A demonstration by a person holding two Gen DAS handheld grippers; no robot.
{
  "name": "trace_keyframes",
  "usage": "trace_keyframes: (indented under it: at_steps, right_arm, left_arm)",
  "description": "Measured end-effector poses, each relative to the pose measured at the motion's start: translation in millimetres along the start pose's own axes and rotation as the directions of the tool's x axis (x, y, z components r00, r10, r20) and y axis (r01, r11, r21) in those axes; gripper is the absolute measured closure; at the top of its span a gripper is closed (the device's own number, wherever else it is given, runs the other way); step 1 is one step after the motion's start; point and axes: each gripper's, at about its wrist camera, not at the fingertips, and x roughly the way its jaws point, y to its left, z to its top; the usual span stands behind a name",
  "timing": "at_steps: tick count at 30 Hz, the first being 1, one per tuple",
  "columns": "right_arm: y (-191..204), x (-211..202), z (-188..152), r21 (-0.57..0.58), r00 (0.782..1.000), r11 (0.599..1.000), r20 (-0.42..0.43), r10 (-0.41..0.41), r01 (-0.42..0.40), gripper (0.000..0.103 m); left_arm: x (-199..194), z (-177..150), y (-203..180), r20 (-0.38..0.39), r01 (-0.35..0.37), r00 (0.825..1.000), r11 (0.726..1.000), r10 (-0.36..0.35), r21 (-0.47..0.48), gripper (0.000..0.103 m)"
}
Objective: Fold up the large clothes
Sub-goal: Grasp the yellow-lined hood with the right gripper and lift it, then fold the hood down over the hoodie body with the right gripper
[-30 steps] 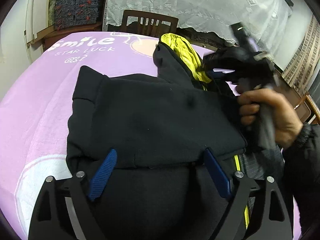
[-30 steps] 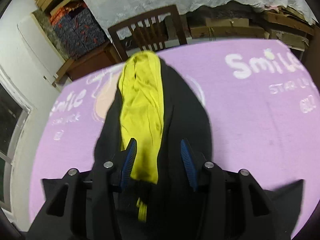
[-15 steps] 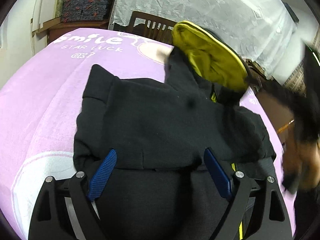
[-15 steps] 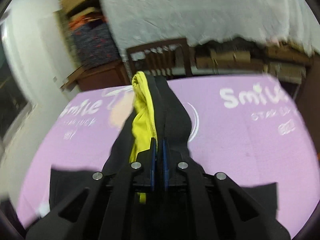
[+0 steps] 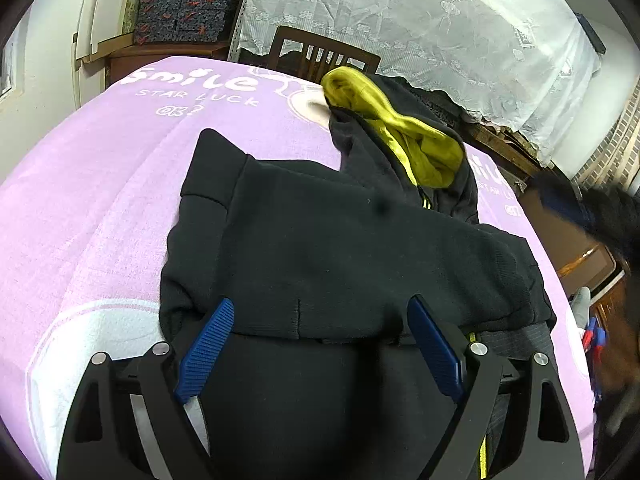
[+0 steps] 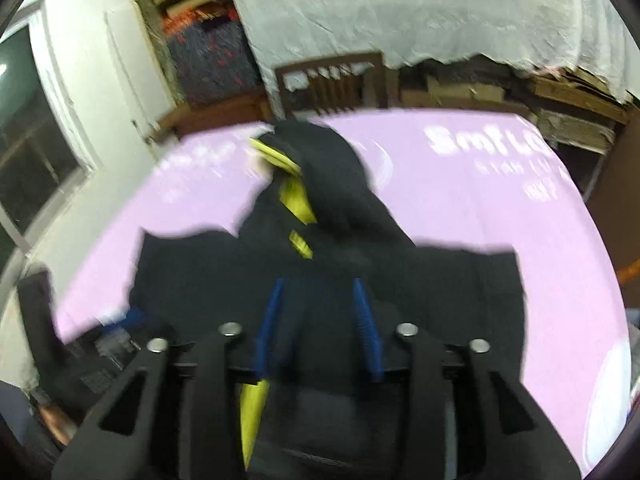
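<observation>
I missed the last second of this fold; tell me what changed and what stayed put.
The right hand-held gripper closed on the black hoodie's hood by its yellow lining, lifted it, and has let go: its jaws are opening with nothing pinched, and it has drawn back over the body. The hood has dropped back. The left hand-held gripper stayed open over the folded body on the purple cover.

We count one black hoodie (image 5: 360, 248) with a yellow lining (image 5: 404, 132), one purple cover (image 5: 100, 184), one chair (image 5: 320, 54), one lace curtain (image 5: 420, 20), and two tools: left (image 5: 318, 344), right (image 6: 318, 328).
</observation>
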Motion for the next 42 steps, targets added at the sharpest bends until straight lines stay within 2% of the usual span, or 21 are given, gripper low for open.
trace_keyframes:
  at_steps: [1,3,6,9,10,12,14,17,18,20,21,25,28,31,32,34,36,39,41,42]
  right_arm:
    - [8.1,2.6,10.2,-0.008,1.000,1.000,0.015,-0.008,0.008,0.047]
    - [21.8,17.6,32.9,-0.053,0.997,0.996,0.042,-0.066,0.068,0.042]
    - [32.3,55.3,63.9,-0.137,0.978,0.968,0.057,-0.202,0.208,0.042]
    - [25.9,99.5,87.8,-0.177,0.956,0.939,0.047,-0.291,0.294,0.042]
    - [21.4,112.8,94.9,-0.172,0.950,0.935,0.040,-0.309,0.311,0.042]
    - [9.9,142.9,109.1,-0.143,0.953,0.943,0.003,-0.302,0.299,0.042]
    - [12.4,167.1,111.1,-0.178,0.951,0.936,-0.017,-0.310,0.302,0.042]
    - [13.2,208.2,115.2,-0.233,0.909,0.891,-0.056,-0.412,0.389,0.042]
    - [9.5,214.3,116.0,-0.216,0.906,0.891,-0.060,-0.419,0.398,0.043]
    - [-2.6,223.5,118.7,-0.148,0.906,0.905,-0.088,-0.414,0.400,0.088]
    - [-8.0,224.9,119.2,-0.107,0.909,0.915,-0.113,-0.401,0.390,0.095]
    - [-5.1,194.0,116.7,-0.056,0.940,0.940,-0.044,-0.338,0.336,0.096]
    - [-4.1,154.9,117.9,-0.015,0.975,0.975,0.017,-0.221,0.222,0.096]
    - [11.4,107.7,103.3,-0.090,0.982,0.982,0.100,-0.158,0.167,0.097]
    - [16.5,86.3,90.8,-0.129,0.986,0.983,0.122,-0.118,0.133,0.097]
    - [22.5,55.8,62.5,-0.173,0.985,0.978,0.149,-0.090,0.116,0.097]
    - [20.1,38.3,31.4,-0.204,0.986,0.972,0.145,-0.084,0.113,0.097]
    - [4.3,30.9,-15.1,-0.217,0.989,0.965,0.066,-0.134,0.145,0.096]
    - [-15.5,31.3,-32.3,-0.167,0.984,0.970,0.018,-0.176,0.177,0.091]
    - [-25.1,31.3,-35.6,-0.125,0.986,0.979,-0.015,-0.165,0.162,0.081]
  left_arm:
    - [-0.7,0.1,0.9,0.000,0.001,1.000,1.000,-0.001,-0.002,0.014]
    - [-0.3,0.3,0.8,-0.001,0.000,1.000,1.000,0.000,-0.002,0.014]
    - [1.8,1.7,-0.4,-0.003,-0.010,1.000,1.000,0.010,0.002,0.014]
    - [2.2,2.0,-0.4,-0.004,-0.009,1.000,1.000,0.009,-0.004,0.014]
    - [2.4,2.7,-1.0,-0.005,-0.014,1.000,1.000,0.014,-0.004,0.014]
    - [3.4,2.6,-2.7,-0.007,-0.022,1.000,1.000,0.022,0.001,0.014]
    - [4.2,1.9,-4.4,-0.008,-0.029,1.000,1.000,0.029,0.008,0.014]
    - [4.0,1.3,-4.0,-0.008,-0.027,1.000,1.000,0.027,0.005,0.014]
    - [4.0,1.3,-3.9,-0.007,-0.026,1.000,1.000,0.026,0.004,0.014]
    - [3.9,1.7,-2.7,-0.008,-0.026,1.000,1.000,0.026,0.004,0.013]
    - [3.7,1.2,-2.6,-0.008,-0.026,1.000,1.000,0.026,0.005,0.013]
    - [3.0,2.3,0.3,-0.006,-0.018,1.000,1.000,0.018,-0.002,0.013]
    - [3.0,3.1,1.2,-0.006,-0.012,1.000,1.000,0.012,-0.008,0.013]
    - [2.0,3.5,3.2,-0.003,-0.001,1.000,1.000,0.001,-0.017,0.014]
    - [1.4,3.6,4.3,-0.002,0.003,1.000,1.000,-0.003,-0.021,0.014]
    - [-0.1,4.1,7.5,0.002,0.012,1.000,0.999,-0.011,-0.034,0.014]
    - [-1.5,4.6,10.3,0.008,0.020,1.000,0.999,-0.020,-0.050,0.015]
    - [-2.3,5.1,14.1,0.011,0.027,1.000,0.998,-0.026,-0.060,0.015]
    - [-2.9,5.2,12.7,0.013,0.025,1.000,0.998,-0.024,-0.060,0.015]
    - [-3.0,5.2,13.0,0.014,0.024,1.000,0.998,-0.024,-0.061,0.015]
